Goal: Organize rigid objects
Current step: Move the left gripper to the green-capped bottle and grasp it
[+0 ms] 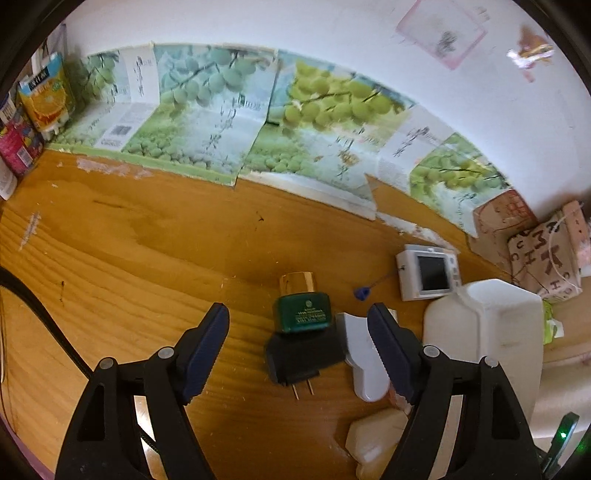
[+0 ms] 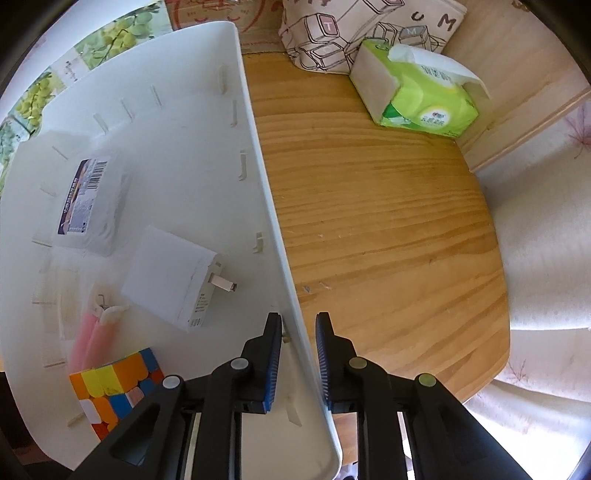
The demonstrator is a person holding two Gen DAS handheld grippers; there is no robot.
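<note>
In the left wrist view my left gripper (image 1: pixel 297 310) stands open, pointing down at the wooden table. Between and beyond its fingers lie a black plug adapter (image 1: pixel 303 354) and a green jar with a gold cap (image 1: pixel 301 314); neither is touched. A white plastic piece (image 1: pixel 360 354) lies by the right finger. In the right wrist view my right gripper (image 2: pixel 297 332) straddles the side wall of a white bin (image 2: pixel 258 147), with a small gap at each pad, so it is open. Inside the bin lie a white charger (image 2: pixel 170 277), a labelled white box (image 2: pixel 86 199), a puzzle cube (image 2: pixel 114 387) and a pink item (image 2: pixel 86 339).
A white digital camera (image 1: pixel 428 271), a blue pin (image 1: pixel 362 293) and a cream object (image 1: pixel 376 439) lie on the table beside the white bin (image 1: pixel 484 332). Juice cartons (image 1: pixel 46 96) stand at the far left. A green tissue pack (image 2: pixel 421 92) and a printed bag (image 2: pixel 369 29) sit beyond the bin.
</note>
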